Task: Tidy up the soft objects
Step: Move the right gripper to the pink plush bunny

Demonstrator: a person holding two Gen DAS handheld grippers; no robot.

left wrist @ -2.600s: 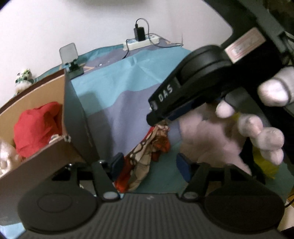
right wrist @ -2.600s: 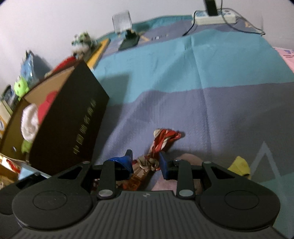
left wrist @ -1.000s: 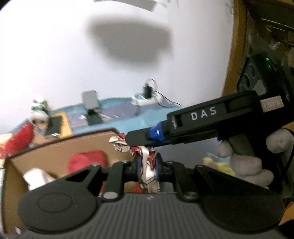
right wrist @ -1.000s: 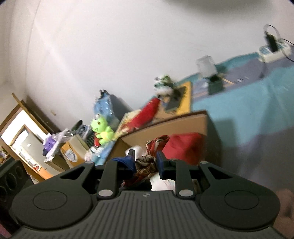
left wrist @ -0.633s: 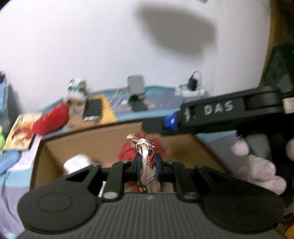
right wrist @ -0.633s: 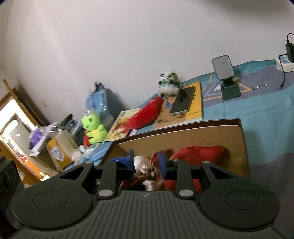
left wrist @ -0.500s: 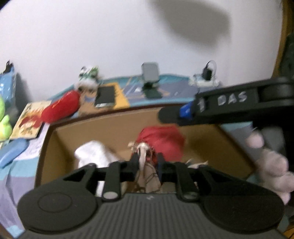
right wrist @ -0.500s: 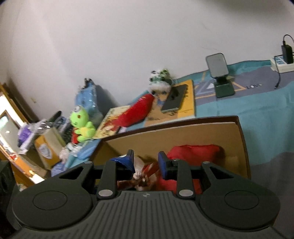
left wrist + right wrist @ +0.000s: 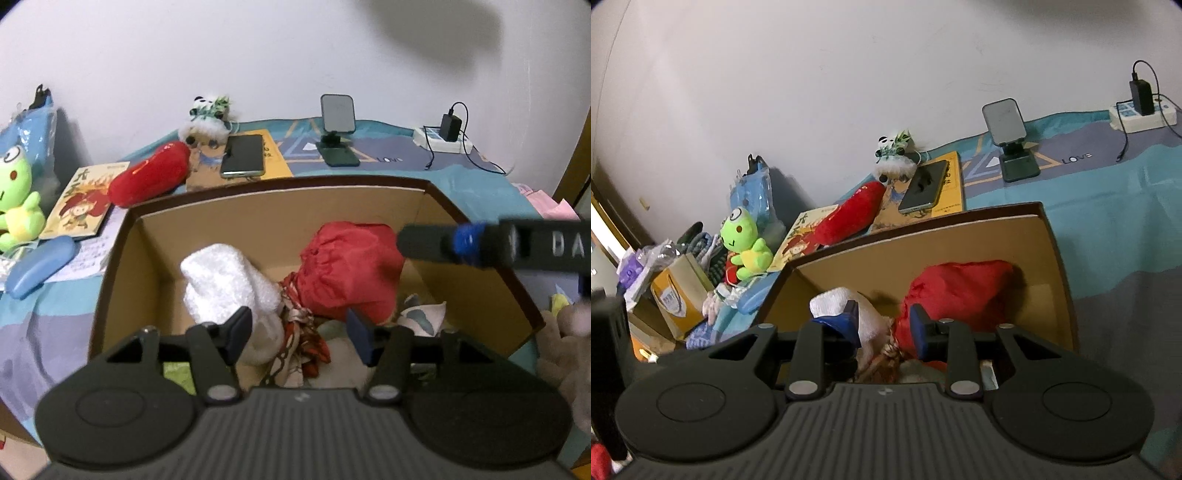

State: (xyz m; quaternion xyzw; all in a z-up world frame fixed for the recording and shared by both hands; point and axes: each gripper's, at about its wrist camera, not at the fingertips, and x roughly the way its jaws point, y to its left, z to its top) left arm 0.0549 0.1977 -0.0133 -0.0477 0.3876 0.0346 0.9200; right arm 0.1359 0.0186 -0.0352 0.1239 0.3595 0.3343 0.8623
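**Patterned scarf dropped into the box, more soft things left outside**

Cardboard walls framed both wrist views: the box sat just ahead of and below the two claws. The left gripper had just been opening and its jaws stood well apart, with the red-and-cream patterned scarf lying loose between and below them, the pads clear of it. The right gripper had also just been opening; its jaws stood moderately apart, the same scarf bunched just under them and apparently no longer pinched.

Inside the box, beyond the left claw's tips, a white fluffy bundle lay to the left and a red cloth bundle to the right, the scarf touching both. So three soft items looked stowed.

Outside, well beyond the box from the claws, a red plush, a green frog toy and a small panda toy remained on the bedspread. Judging by that, the sorting was partly done, with releasing finished and fetching next.
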